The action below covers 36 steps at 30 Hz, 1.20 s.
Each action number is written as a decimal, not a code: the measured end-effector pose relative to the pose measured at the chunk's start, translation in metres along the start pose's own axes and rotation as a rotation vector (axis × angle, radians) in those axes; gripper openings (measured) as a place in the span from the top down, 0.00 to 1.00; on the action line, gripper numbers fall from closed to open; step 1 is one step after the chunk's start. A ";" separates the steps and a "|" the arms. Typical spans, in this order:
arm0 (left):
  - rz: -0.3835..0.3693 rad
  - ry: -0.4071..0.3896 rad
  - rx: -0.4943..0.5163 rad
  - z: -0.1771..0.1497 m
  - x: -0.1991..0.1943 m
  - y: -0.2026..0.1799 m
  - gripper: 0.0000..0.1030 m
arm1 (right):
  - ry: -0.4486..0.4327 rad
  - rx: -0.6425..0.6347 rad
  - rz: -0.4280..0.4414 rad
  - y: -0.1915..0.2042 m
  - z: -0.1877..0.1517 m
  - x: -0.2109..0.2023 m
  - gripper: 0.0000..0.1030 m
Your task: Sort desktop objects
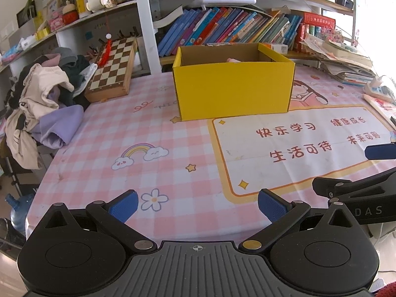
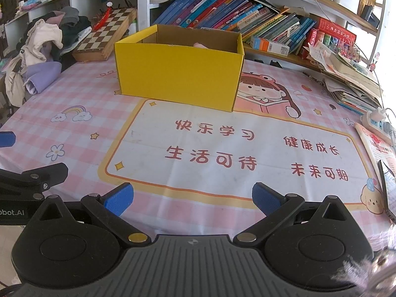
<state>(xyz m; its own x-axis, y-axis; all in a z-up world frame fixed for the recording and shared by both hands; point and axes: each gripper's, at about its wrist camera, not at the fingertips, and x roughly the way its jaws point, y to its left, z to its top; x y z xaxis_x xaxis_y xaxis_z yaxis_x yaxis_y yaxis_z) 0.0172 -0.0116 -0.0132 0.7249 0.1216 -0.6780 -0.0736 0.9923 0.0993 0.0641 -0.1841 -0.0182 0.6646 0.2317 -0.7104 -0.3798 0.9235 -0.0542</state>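
Both the left tongs [image 1: 198, 205] and right tongs [image 2: 193, 198] hover wide and empty over the pink checked tabletop [image 2: 81, 94], so I judge it best to scan for leftovers before approaching the far open yellow cardboard box [image 2: 178, 74], where something pink [image 2: 200, 45] already lies.

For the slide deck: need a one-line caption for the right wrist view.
Right hand-held gripper open and empty above the pink checked tablecloth, facing the open yellow box.
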 end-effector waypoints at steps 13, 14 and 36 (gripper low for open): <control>-0.001 -0.002 0.005 0.001 -0.001 -0.003 0.00 | 0.002 0.010 -0.001 0.000 0.001 0.000 0.00; -0.002 -0.002 0.005 0.001 -0.001 -0.003 0.00 | 0.002 0.011 -0.003 0.002 0.001 -0.001 0.00; -0.007 0.002 0.001 0.002 0.000 -0.004 0.00 | 0.004 0.012 -0.003 0.000 0.001 0.001 0.00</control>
<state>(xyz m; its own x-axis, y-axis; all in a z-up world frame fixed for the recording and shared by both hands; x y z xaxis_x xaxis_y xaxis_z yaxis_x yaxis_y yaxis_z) 0.0189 -0.0154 -0.0123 0.7242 0.1152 -0.6799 -0.0681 0.9931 0.0957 0.0654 -0.1837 -0.0180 0.6629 0.2279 -0.7132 -0.3701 0.9278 -0.0476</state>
